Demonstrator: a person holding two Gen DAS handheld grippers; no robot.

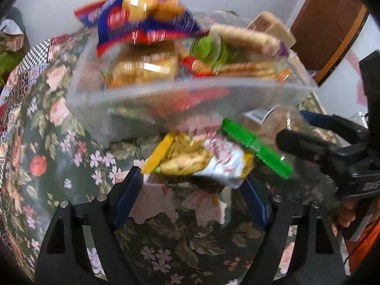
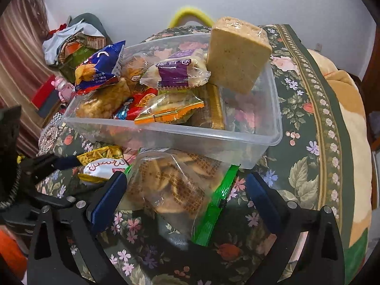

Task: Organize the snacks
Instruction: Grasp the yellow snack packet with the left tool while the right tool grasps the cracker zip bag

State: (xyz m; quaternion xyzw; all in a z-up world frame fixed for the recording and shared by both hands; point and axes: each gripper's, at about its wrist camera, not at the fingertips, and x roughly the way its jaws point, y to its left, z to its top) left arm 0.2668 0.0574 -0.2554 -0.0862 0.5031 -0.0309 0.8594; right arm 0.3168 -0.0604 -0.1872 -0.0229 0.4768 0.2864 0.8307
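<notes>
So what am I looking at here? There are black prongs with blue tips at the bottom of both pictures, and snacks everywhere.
Those prongs are hand-held grippers, one in each of a person's hands; there is no robot arm. Each picture comes from a camera mounted on one gripper, looking out along its fingers.

In the left camera's blurry view, the left gripper stands open around a yellow and white snack packet, not visibly clamped on it. In the right camera's view, the right gripper is open around a clear cracker bag with a green edge.

Both packets lie on a flowered tablecloth. Behind them is a clear plastic tub piled with snacks, including a wrapped tan block leaning at its far corner.
</notes>
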